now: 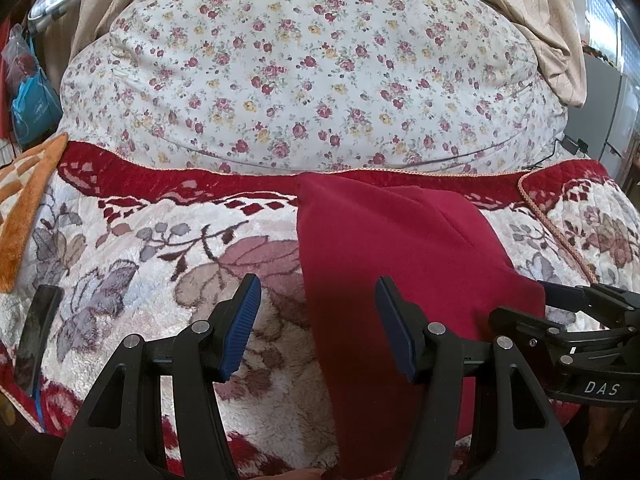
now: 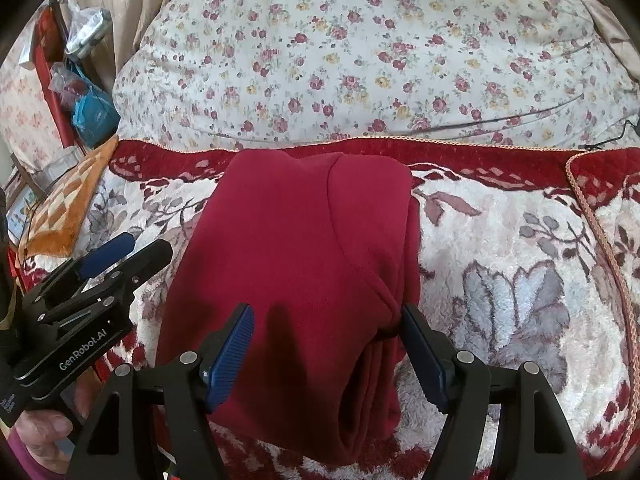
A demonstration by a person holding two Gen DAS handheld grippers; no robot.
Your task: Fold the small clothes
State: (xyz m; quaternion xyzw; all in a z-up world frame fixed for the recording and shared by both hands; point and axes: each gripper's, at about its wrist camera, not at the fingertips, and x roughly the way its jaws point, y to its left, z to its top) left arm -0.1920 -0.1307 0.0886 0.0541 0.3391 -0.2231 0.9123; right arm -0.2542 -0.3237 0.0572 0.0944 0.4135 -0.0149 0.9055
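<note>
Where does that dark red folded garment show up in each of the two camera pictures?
Left wrist view: the red garment runs from centre to bottom, right of middle.
Right wrist view: the red garment fills the centre, reaching the bottom edge.
Shared landmark: the flowered quilt bulging behind it, across the top of both.

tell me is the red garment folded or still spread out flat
Folded. The red garment lies as a narrow strip on the floral blanket, with stacked layers showing along its right edge.
</note>
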